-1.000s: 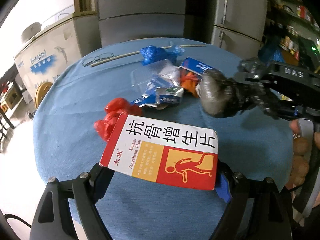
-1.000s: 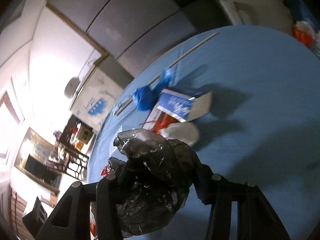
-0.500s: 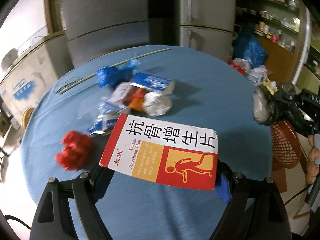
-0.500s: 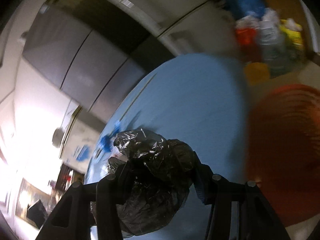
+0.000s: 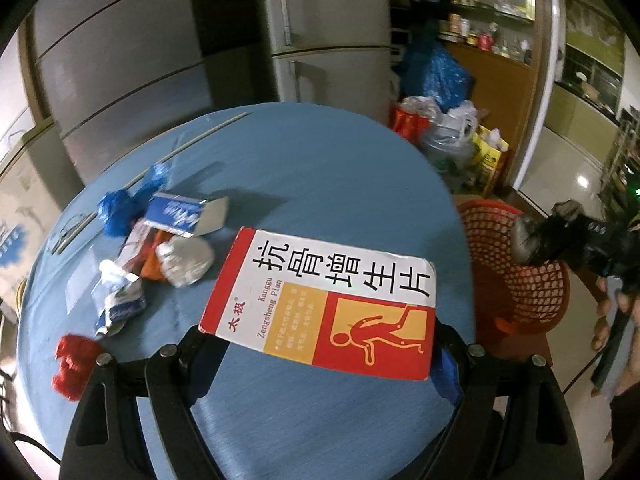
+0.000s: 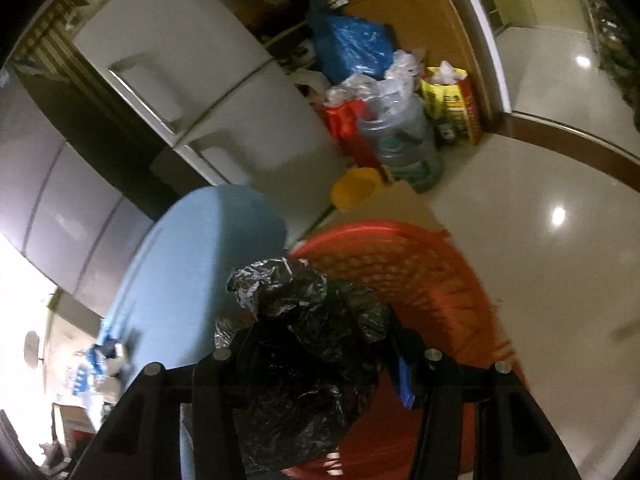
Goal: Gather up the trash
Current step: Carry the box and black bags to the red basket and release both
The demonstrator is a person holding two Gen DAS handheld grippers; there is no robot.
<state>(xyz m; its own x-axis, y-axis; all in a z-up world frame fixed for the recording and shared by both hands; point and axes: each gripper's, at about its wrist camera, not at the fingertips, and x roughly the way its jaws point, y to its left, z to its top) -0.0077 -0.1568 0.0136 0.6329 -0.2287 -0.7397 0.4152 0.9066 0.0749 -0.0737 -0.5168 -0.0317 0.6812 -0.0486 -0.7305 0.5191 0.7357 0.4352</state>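
Note:
My left gripper (image 5: 320, 354) is shut on a flat red, white and yellow medicine box (image 5: 324, 302), held above the round blue table (image 5: 320, 176). My right gripper (image 6: 316, 354) is shut on a crumpled black plastic bag (image 6: 308, 344), which hangs over the rim of a red mesh basket (image 6: 420, 276) beside the table. In the left wrist view that bag (image 5: 536, 236) and right gripper (image 5: 592, 240) hover above the basket (image 5: 516, 276). More trash lies on the table's left: a blue wad (image 5: 118, 210), a blue-white box (image 5: 184, 214), a foil ball (image 5: 184, 258), a red wad (image 5: 72, 364).
Grey refrigerators (image 5: 328, 32) stand behind the table. Bags and a large water bottle (image 6: 404, 144) are piled on the floor by a wooden partition. A thin stick (image 5: 192, 144) lies at the table's far edge. A person's hand (image 5: 608, 312) holds the right gripper.
Both grippers have swung to the right, away from the trash pile. The black bag has left the table and now hangs over the red basket. The medicine box stays clamped in the left gripper.

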